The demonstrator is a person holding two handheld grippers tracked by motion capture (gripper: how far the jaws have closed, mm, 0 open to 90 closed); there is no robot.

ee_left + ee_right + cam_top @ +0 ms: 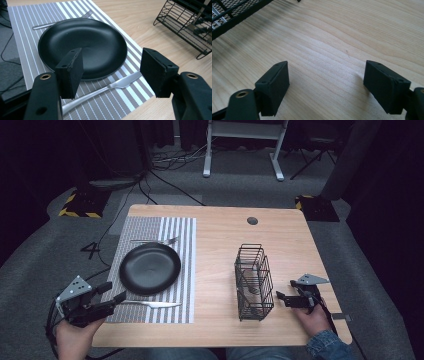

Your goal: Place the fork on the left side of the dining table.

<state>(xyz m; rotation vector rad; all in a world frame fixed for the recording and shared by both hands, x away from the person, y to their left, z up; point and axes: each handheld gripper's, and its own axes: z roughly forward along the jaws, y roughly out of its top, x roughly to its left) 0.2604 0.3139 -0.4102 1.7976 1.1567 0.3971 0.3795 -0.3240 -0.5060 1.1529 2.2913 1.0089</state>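
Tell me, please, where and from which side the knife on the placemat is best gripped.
Probably by its handle, from above. The knife lies flat on the striped placemat, handle toward the left gripper, whose jaws stand open with nothing between them. The blade end is thin and close to the black plate, so the narrow handle offers clearer room.

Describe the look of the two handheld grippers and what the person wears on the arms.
Both grippers are matte black. The left gripper and the right gripper each carry a grey three-cornered plate on top and trail a black cable. Their jaws end in blocky black pads, mounted on rounded arms with brass-coloured screw holes. A blue denim sleeve covers the right forearm.
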